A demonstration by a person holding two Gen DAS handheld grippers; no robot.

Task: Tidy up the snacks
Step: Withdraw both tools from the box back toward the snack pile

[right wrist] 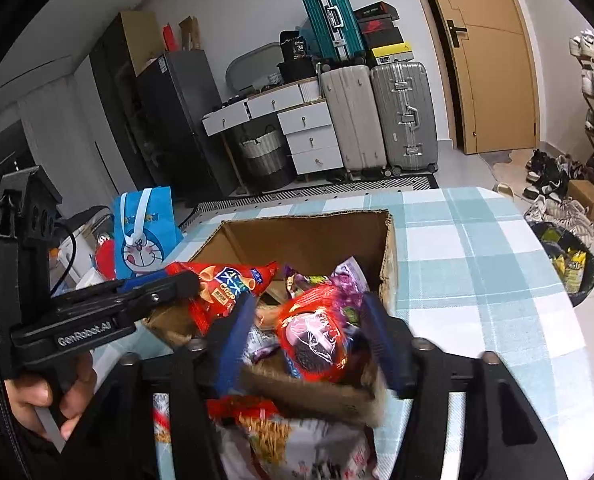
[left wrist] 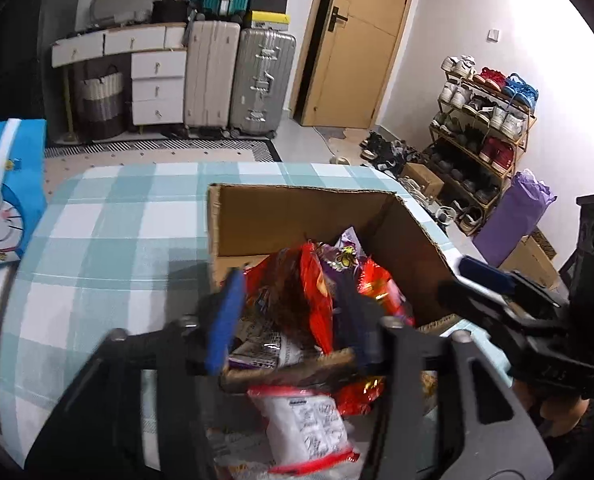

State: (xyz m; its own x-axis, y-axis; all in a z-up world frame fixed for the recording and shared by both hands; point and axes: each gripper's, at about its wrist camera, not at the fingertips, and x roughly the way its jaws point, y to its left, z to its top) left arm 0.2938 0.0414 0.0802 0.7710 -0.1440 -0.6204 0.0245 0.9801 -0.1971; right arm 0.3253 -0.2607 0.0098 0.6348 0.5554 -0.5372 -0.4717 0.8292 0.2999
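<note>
A: Item one, snack packets [right wrist: 317,332]. Location?

B: Heaped in the cardboard box [left wrist: 297,216] on the checked worktop [left wrist: 97,240], directly ahead of and between both pairs of fingers. A red-wrapped round packet [right wrist: 313,340] is seen between the right gripper [right wrist: 309,340] fingers; whether it is touched by them cannot be told. A white packet with red edges [left wrist: 309,428] lies below the left gripper [left wrist: 293,320], outside the box's near wall.

A: Handling?

B: Judged light, soft and crinkly (film bags, probably slippery, contents crushable). Hold is best taken at a sealed edge or across a flat side, lightly.

A: Item two, finger state?

B: Left fingers are spread over the heap, nothing pinched. Right fingers are spread likewise, either side of the red packet.

A: Pose?

B: Both grippers are held level-to-downward over the box's near edge, side by side, the left one gripped by a hand [right wrist: 53,396] at its trigger handle.
</note>
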